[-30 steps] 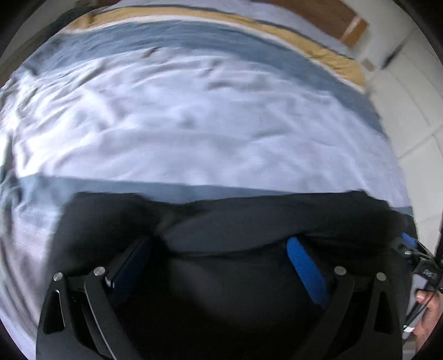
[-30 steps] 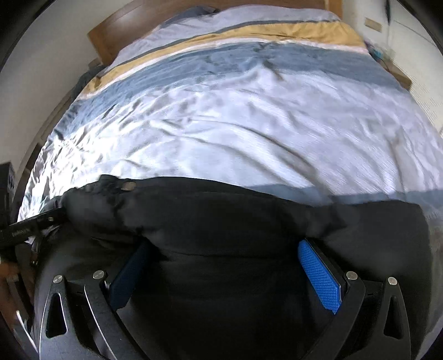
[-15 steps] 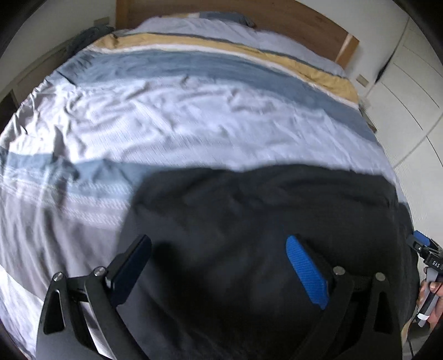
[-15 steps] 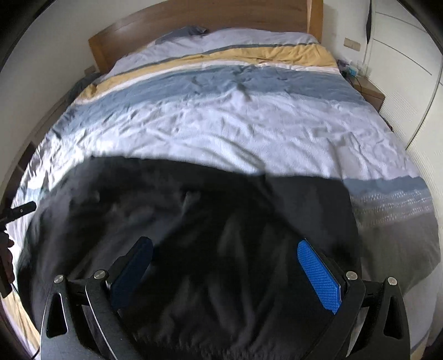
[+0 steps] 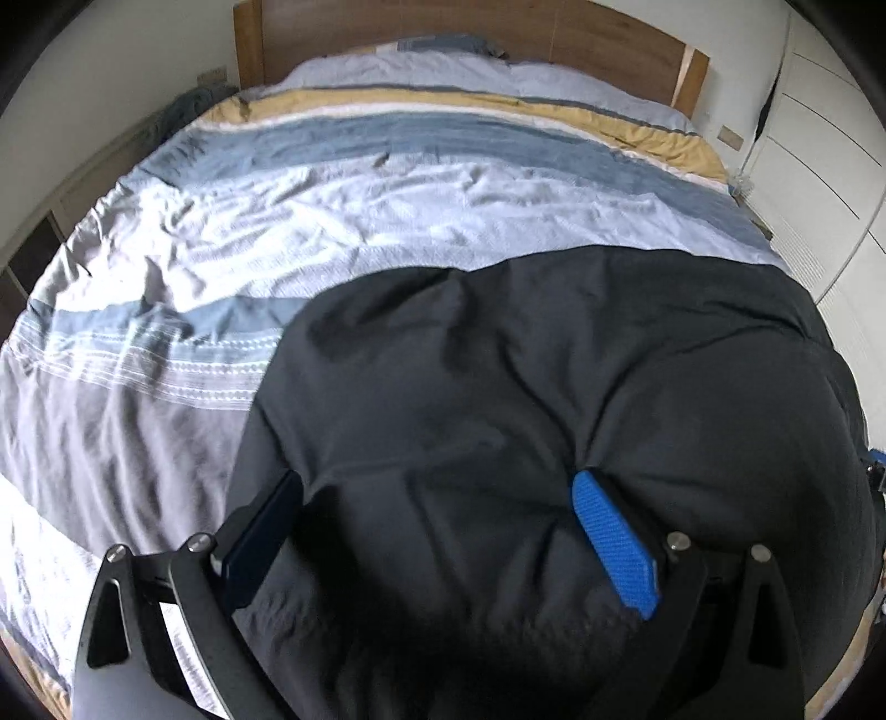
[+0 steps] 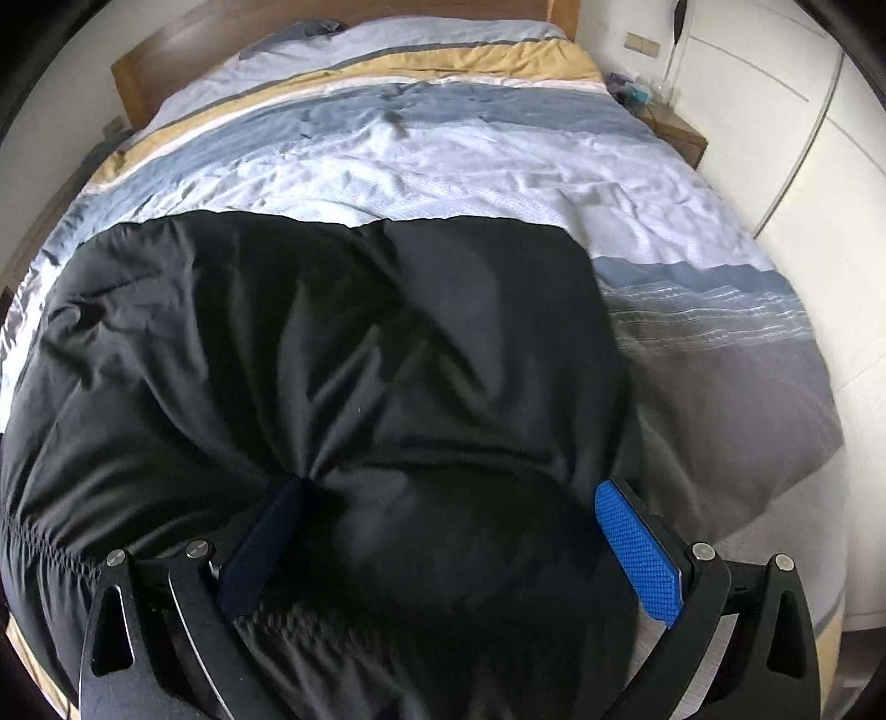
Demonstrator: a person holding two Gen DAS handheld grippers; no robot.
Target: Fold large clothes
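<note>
Dark garment (image 5: 554, 387) spread over the near part of a bed (image 5: 138, 415), its far edge lying across the pale bands of the striped duvet and its near hem running under both cameras. It covers the near right of the bed in the left wrist view and the near left and middle in the right wrist view.

Risks, as a judgement. The cloth is thin, slack and creased, so a pinch taken at one layer may lift only that layer and leave the fold crooked. Puckers gather at the right pad of the left gripper (image 5: 443, 531) and at the left pad of the right gripper (image 6: 448, 531); a pull from there could drag the whole garment toward the near edge and off the bed. The duvet beneath is itself wrinkled and could be caught along with the garment. Uneven lift between the two sides would skew the fold line.

Pose. Both grippers point along the bed toward the wooden headboard (image 5: 498, 33), tilted down at the garment, low over its near portion. The jaws of each stand wide apart and hold nothing; dark fabric lies between and beneath them, touching at least one pad on each side.
</note>
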